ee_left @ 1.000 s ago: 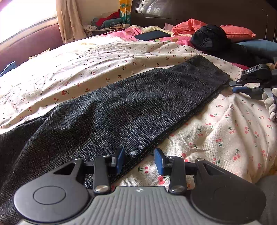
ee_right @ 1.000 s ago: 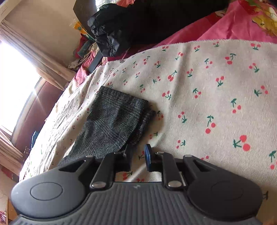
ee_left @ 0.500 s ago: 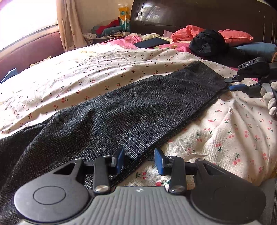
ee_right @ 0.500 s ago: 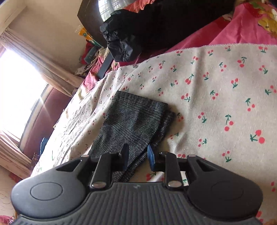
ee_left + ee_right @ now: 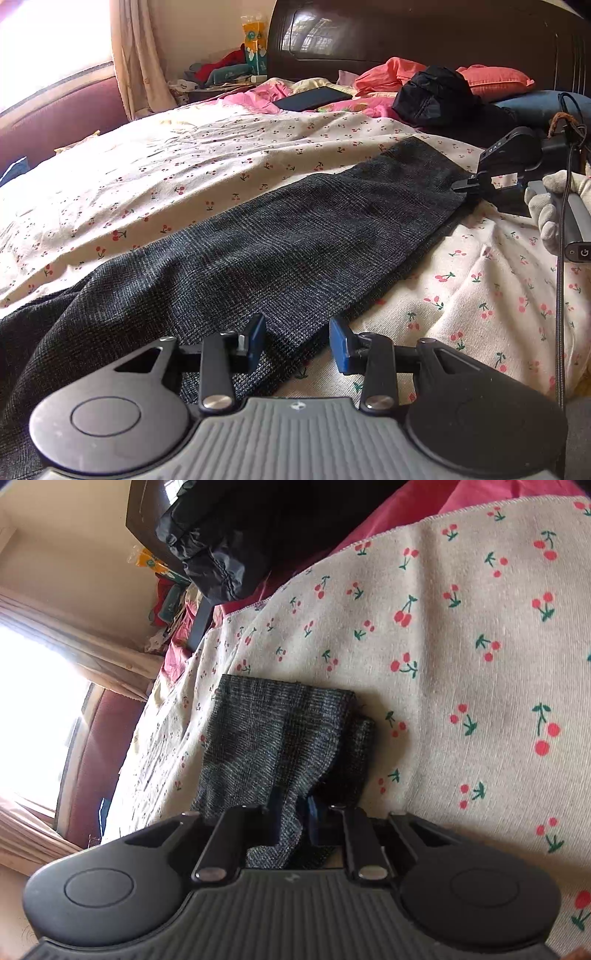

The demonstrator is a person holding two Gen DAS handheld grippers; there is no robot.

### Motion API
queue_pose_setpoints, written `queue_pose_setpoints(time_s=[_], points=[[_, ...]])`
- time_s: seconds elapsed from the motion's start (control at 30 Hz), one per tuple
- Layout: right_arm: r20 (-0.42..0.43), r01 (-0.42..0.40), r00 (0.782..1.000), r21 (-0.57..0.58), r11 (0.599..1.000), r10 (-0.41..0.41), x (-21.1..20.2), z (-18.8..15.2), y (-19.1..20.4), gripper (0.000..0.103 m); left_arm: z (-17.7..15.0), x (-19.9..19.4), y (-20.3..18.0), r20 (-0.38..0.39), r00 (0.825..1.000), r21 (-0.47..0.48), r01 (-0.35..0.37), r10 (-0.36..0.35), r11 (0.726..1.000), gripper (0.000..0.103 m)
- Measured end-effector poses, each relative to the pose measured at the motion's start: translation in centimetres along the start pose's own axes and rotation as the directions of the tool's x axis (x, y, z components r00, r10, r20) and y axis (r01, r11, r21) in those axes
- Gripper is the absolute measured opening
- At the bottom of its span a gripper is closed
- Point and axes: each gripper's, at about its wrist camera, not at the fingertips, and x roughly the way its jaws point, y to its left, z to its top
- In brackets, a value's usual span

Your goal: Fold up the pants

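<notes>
Dark grey checked pants (image 5: 280,251) lie stretched out along the cherry-print bedsheet (image 5: 207,170), legs stacked, hem end at the far right. My left gripper (image 5: 297,345) is open, its blue pads straddling the near edge of the pants at mid-length. My right gripper (image 5: 467,184) sits at the hem corner, held by a gloved hand. In the right wrist view the hem (image 5: 280,734) runs in between the fingers of the right gripper (image 5: 303,816), which is shut on the fabric.
A black bag (image 5: 436,94), pink and orange pillows (image 5: 491,79) and a dark tablet (image 5: 314,99) lie near the dark headboard (image 5: 406,33). A curtain (image 5: 136,59) and bright window stand at the left. A cable (image 5: 563,258) hangs at the right.
My right gripper moved in onto the hem corner and closed on it. My left gripper stayed open at the pants' near edge, shifting only slightly.
</notes>
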Motion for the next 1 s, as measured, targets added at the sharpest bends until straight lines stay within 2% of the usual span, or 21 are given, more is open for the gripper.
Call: queue_pose_setpoints(time_s=[0.03,0.07,0.1,0.17,0.23,0.27,0.37,0.47,0.63,0.67,0.7,0.87,1.0], points=[[0.0,0.0,1.0,0.0,1.0,0.0,0.0,0.0,0.0,0.005,0.0,0.0,-0.1,0.002,1.0,0.006,0.001,-0.001,1.0,0.05],[0.003,-0.022,1.0,0.007,1.0,0.022,-0.4,0.0,0.1,0.005,0.0,-0.1,-0.2,0.005,1.0,0.01,0.006,-0.006,1.0,0.05],[0.019,-0.084,0.996,0.018,0.996,0.084,-1.9,0.3,0.5,0.004,0.0,-0.2,-0.3,0.007,1.0,0.014,0.011,-0.011,1.0,0.05],[0.019,-0.107,0.994,0.014,0.994,0.107,-3.3,0.5,0.5,0.004,0.0,-0.3,-0.5,0.012,1.0,0.023,0.012,-0.012,1.0,0.05],[0.01,-0.088,0.996,-0.006,0.996,0.088,-3.6,0.5,0.3,0.004,-0.1,-0.2,-0.6,0.015,1.0,0.029,0.015,-0.015,0.999,0.05],[0.005,-0.052,0.999,-0.027,0.998,0.052,-3.1,0.5,0.0,0.004,-0.1,-0.1,-0.6,0.011,1.0,0.028,0.014,-0.015,0.999,0.05],[-0.051,0.028,0.998,0.032,0.999,-0.026,-0.8,0.4,-1.7,0.004,-0.2,0.3,-0.8,0.002,1.0,0.03,0.009,-0.009,0.999,0.05],[-0.069,0.044,0.997,0.023,0.999,-0.042,-0.4,0.4,-1.5,0.004,-0.1,0.4,-0.9,-0.013,1.0,0.057,0.006,-0.005,0.998,0.05],[-0.066,0.052,0.996,-0.039,0.998,-0.054,-1.7,0.3,-1.2,0.017,-0.1,0.0,-0.3,-0.01,1.0,0.044,0.013,-0.013,0.999,0.05],[-0.073,0.051,0.996,-0.036,0.998,-0.054,-1.5,0.2,-1.4,0.03,-0.2,-0.2,-0.3,-0.004,1.0,0.035,0.017,-0.017,0.999,0.05],[-0.071,0.027,0.997,-0.031,0.999,-0.029,-1.3,0.1,-1.8,0.037,-0.2,-0.2,-0.3,-0.002,1.0,0.029,0.019,-0.019,0.999,0.05],[-0.048,-0.012,0.999,0.04,0.999,0.014,0.2,0.1,-2.1,0.039,-0.6,0.3,-0.9,-0.018,1.0,0.039,0.001,0.0,0.999,0.05],[-0.022,-0.048,0.999,0.07,0.996,0.049,-1.4,-0.3,-3.3,0.039,-0.5,0.0,-0.7,-0.01,1.0,0.033,0.013,-0.013,0.999,0.05]])
